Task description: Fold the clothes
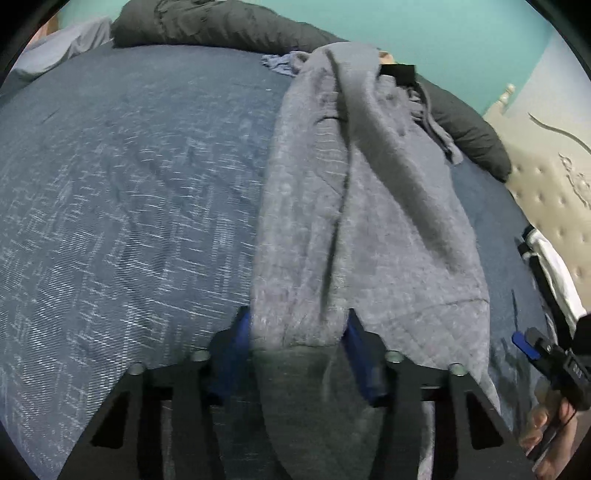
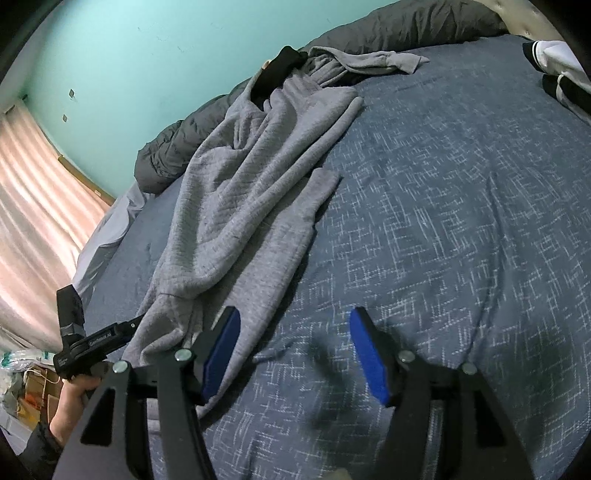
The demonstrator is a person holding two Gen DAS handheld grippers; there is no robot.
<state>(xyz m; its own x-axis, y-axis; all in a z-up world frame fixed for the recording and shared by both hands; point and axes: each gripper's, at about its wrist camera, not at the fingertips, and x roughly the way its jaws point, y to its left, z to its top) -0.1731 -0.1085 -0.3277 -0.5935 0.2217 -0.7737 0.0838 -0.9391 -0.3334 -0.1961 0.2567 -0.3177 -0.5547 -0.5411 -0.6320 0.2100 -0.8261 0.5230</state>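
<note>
Currently, we see the grey sweatpants (image 2: 240, 192) lying lengthwise on the bed (image 2: 443, 221), which is covered by a blue patterned bedspread. Their waistband end points toward the teal wall (image 2: 147, 55), and their cuffs lie nearest us. In the left wrist view, one cuff (image 1: 299, 332) fills the gap between the blue pads, and we read the left gripper (image 1: 299, 339) as clamped on it, fingers partly closed around the bunched fabric. The second leg lies just beside it, to the right.

We find the right gripper (image 2: 295, 354) over bare bedspread, just beside the pants, its fingers (image 2: 369, 358) spread wide with nothing between them. A hand (image 2: 74, 398) grips the left tool's handle at the lower left of the right wrist view.

Beyond the pants, a dark grey comforter (image 2: 406, 22) runs along the wall, with a light grey garment (image 2: 384, 59) draped against it. A black-and-white garment (image 2: 561, 70) lies at the bed's far right corner. A pink curtain (image 2: 33, 206) hangs at the left.
</note>
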